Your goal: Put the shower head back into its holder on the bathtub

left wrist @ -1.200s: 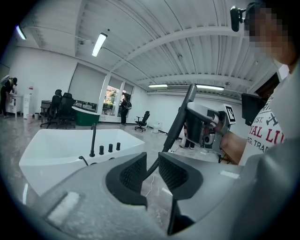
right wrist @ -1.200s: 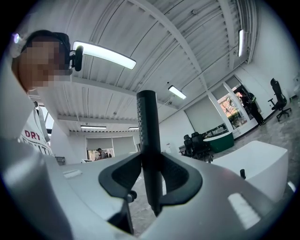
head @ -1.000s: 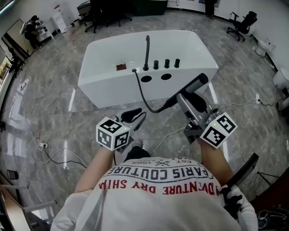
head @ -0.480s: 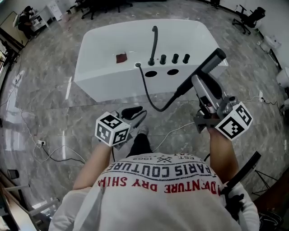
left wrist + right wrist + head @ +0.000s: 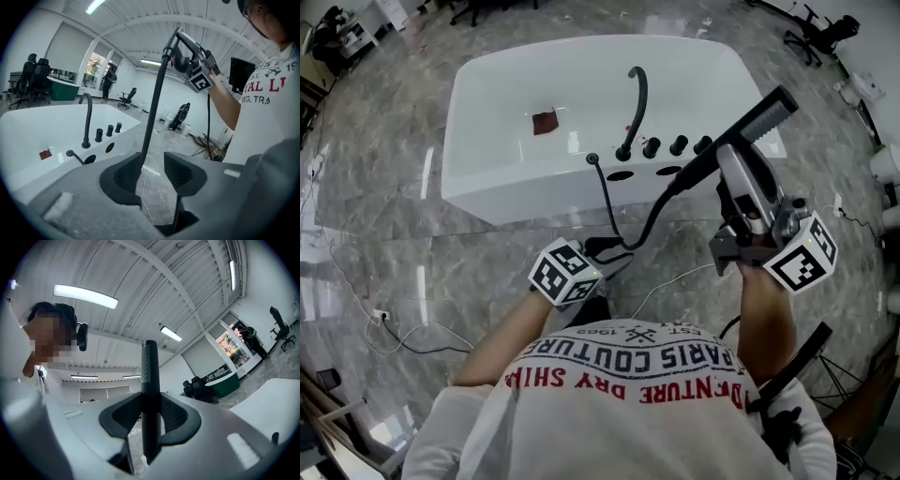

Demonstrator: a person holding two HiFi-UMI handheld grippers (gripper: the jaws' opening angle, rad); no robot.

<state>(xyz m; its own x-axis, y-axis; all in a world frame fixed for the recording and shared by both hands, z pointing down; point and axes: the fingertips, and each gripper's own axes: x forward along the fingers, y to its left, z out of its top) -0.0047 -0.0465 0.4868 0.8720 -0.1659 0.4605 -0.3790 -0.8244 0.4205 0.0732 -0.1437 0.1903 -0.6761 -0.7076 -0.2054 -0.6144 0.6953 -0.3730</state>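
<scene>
My right gripper point(image 5: 730, 163) is shut on the black shower head point(image 5: 758, 116) and holds it up over the right end of the white bathtub point(image 5: 487, 131). In the right gripper view the handle point(image 5: 150, 376) stands clamped between the pads of that gripper point(image 5: 150, 416). The black hose point(image 5: 613, 208) loops down from the rim. My left gripper point(image 5: 612, 249) sits at the low bend. Its jaws have just been opening; the hose point(image 5: 154, 105) runs between them by the left pad of this gripper point(image 5: 153, 171), not pressed. Two dark holder holes point(image 5: 620, 175) sit in the rim.
A curved black faucet point(image 5: 636, 98) and three knobs point(image 5: 677, 145) stand on the rim behind the holes. A small red-brown patch point(image 5: 546, 122) lies in the tub. White cables point(image 5: 403, 328) trail over the marble floor. Office chairs point(image 5: 814, 33) stand far back.
The right gripper carried the shower head up and right, closer to the tub's end. The left gripper moved right to the hose's low bend.
</scene>
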